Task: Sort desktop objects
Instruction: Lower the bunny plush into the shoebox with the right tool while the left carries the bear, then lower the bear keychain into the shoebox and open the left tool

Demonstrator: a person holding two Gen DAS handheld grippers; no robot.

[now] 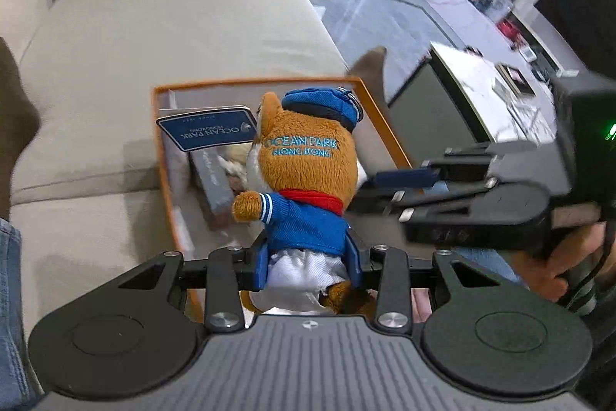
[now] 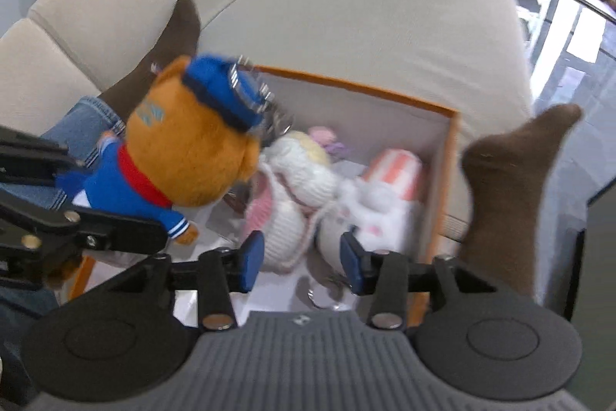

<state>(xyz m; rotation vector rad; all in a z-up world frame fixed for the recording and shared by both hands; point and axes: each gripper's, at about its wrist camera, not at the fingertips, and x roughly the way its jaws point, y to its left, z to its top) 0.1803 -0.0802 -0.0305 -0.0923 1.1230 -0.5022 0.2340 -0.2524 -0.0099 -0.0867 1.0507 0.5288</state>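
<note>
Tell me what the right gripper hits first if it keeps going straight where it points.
Probably the white and pink knitted plush in the orange box, right ahead between the right gripper fingers; depth is unclear.

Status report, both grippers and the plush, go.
Left gripper clamped on plush bear, held over orange-rimmed box. Right gripper open, empty, above white knitted toys. Socked foot beside box.

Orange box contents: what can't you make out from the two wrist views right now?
- Box floor under the plush bear, left wrist view: the bear, held in the left gripper, covers it.
- White knitted toys, right wrist view: motion blur, shapes unclear.
- Grey packet under the Ocean Park card: print too small.
- Right gripper: its fingers bracket nothing I can see.
- Orange box, near rim: cut off by the gripper bodies.
</note>
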